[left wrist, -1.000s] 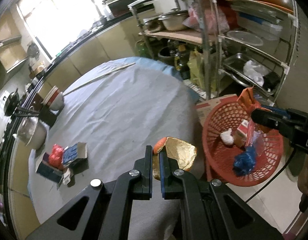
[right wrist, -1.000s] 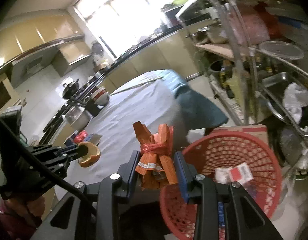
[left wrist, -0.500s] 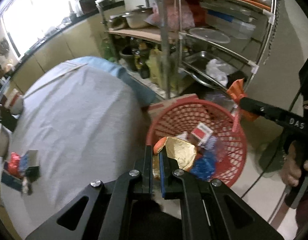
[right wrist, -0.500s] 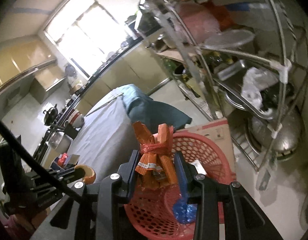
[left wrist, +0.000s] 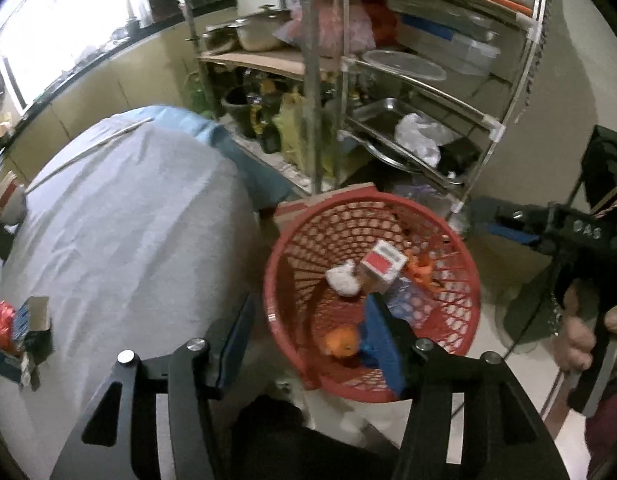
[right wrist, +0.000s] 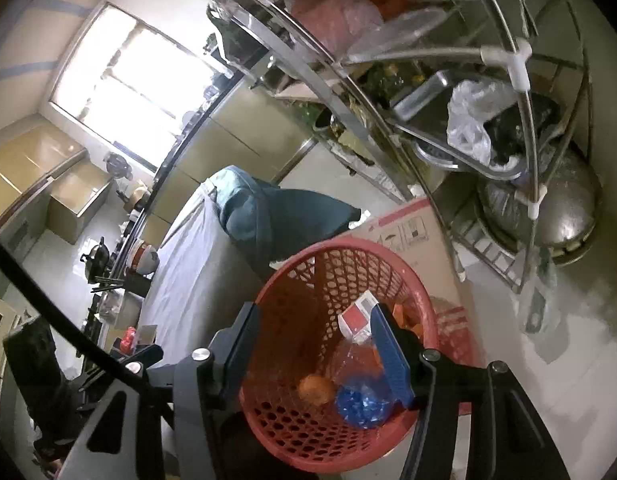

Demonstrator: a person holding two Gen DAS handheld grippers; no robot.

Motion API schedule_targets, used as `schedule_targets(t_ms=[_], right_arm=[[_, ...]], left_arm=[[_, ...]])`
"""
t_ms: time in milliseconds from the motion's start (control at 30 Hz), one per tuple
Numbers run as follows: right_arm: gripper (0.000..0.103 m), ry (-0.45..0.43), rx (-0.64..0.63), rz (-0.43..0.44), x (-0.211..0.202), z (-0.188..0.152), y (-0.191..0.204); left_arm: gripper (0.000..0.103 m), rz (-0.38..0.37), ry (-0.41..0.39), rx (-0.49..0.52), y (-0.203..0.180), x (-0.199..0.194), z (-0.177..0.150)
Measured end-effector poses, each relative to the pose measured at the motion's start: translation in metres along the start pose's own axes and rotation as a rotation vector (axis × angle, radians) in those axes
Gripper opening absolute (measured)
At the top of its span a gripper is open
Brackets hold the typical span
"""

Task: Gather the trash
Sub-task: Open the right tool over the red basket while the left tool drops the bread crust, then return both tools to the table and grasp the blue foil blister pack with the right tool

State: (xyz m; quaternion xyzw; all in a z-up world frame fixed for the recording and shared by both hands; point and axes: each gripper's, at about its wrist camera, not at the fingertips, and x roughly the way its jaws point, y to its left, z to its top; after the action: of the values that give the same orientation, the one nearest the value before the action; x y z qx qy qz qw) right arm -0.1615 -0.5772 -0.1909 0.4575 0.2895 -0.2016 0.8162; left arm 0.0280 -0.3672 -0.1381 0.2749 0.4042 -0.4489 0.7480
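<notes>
A red mesh basket (left wrist: 460,256) stands on the floor beside the cloth-covered table (left wrist: 120,232). In it lie an orange-gold wrapper (left wrist: 340,342), a red-and-white carton (left wrist: 382,264), a white wad, an orange packet (left wrist: 420,270) and a blue bag. My left gripper (left wrist: 308,340) is open and empty above the basket's near rim. My right gripper (right wrist: 314,354) is open and empty over the basket (right wrist: 320,264); the wrapper (right wrist: 316,388), the carton (right wrist: 358,316) and a blue bag (right wrist: 360,402) lie below it. More trash (left wrist: 22,322) lies at the table's left edge.
A steel rack (left wrist: 412,80) with pots, trays and bags stands behind the basket. A cardboard box (right wrist: 412,236) sits between rack and basket. A counter with cookware (right wrist: 140,258) runs along the table's far side. The right gripper's body (left wrist: 580,236) shows at right.
Both grippers moved from the table to over the basket and opened. The gold wrapper and the orange packet dropped into the basket.
</notes>
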Motion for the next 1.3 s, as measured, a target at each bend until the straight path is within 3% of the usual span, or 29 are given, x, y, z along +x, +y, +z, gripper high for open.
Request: schedule_targets(t_ms=[200,400,633,800,1033,1300], right_arm=[[0.062,0.016,-0.053,0.016,0.009,-0.003,0.027],[0.062,0.075,-0.129,0.042,0.031,-0.016,0.063],[0.062,0.159,-0.249,0.105,0.067,-0.033,0.130],[0.062,0.233,-0.389,0.170,0.102,-0.054,0.204],[0.062,0.322,-0.566,0.249,0.142,-0.095,0.291],[0.062,0.400,-0.680,0.270,0.184,-0.124,0.344]], left_arm=[[0.059,0.105,0.003,-0.089,0.045,-0.012,-0.017],[0.061,0.223,-0.002,-0.239,0.109,-0.034,-0.055],[0.061,0.339,-0.015,-0.430,0.186,-0.065,-0.114],[0.062,0.422,-0.029,-0.581,0.243,-0.087,-0.157],[0.063,0.476,-0.036,-0.743,0.303,-0.104,-0.202],[0.066,0.487,-0.080,-0.782,0.355,-0.116,-0.206]])
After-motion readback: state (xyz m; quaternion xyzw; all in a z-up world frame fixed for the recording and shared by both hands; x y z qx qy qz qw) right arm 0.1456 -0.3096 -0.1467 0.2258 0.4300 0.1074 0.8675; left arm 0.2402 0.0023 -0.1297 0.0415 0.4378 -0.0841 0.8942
